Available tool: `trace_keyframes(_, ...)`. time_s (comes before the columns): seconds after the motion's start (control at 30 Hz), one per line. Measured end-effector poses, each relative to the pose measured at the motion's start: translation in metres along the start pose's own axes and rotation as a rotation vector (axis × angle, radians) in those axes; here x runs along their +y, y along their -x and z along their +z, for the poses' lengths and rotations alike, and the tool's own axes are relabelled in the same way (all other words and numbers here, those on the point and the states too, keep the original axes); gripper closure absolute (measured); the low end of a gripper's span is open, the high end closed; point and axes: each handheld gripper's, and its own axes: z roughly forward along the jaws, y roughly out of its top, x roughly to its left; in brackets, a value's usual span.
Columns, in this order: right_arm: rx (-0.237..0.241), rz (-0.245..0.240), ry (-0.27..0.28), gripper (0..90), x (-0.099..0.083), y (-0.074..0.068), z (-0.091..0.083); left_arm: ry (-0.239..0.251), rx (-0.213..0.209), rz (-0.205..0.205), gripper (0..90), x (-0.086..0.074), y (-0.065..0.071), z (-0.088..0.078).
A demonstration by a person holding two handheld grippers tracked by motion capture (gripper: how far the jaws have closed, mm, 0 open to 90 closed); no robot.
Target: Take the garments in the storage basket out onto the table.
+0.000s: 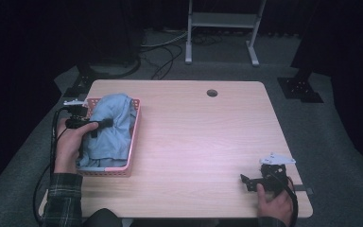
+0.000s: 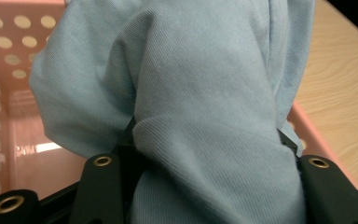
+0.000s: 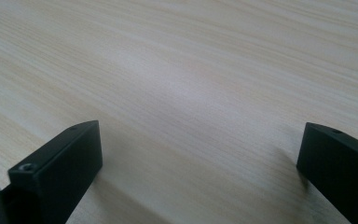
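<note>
1. High view: a blue cloth [image 1: 109, 130] lies heaped in a pink basket [image 1: 134, 137] at the left of the table [image 1: 203, 137], spilling up over the basket's far rim.
2. The left gripper [image 1: 97, 125] reaches into the basket from its left side. In the left gripper view its jaws are clamped on a thick fold of the cloth [image 2: 205, 116], which bulges up between them, with the perforated basket wall [image 2: 4, 60] behind.
3. The right gripper [image 1: 264, 182] rests on the table near its right front corner, well apart from the basket. In the right gripper view its jaws stand wide apart over bare wood [image 3: 191, 84] with nothing between them.
4. Handling, as a judgement: the cloth looks like a soft knit, light and limp. It should drape and stretch rather than hold a shape, and it is neither fragile nor slippery.
5. Where to hold: a bunched fold, as now, gives a firm bite, though a pinch through several layers may drag the whole heap up. A hem or corner would suit spreading better, and the free gripper could take a second edge.
6. Risk: the light basket may lift or slide with the cloth.
</note>
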Motion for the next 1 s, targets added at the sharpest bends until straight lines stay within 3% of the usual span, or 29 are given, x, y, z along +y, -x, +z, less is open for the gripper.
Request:
trace_keyframes(0.63,-0.004,0.002,0.0,0.0,0.0,0.0,0.0,0.098,-0.053,0.02,47.3,0.013,0.01,-0.027)
trace_keyframes(1.0,-0.004,0.003,0.0,0.0,0.0,0.0,0.0,0.165,-0.11,0.048,47.3,0.023,0.024,-0.047)
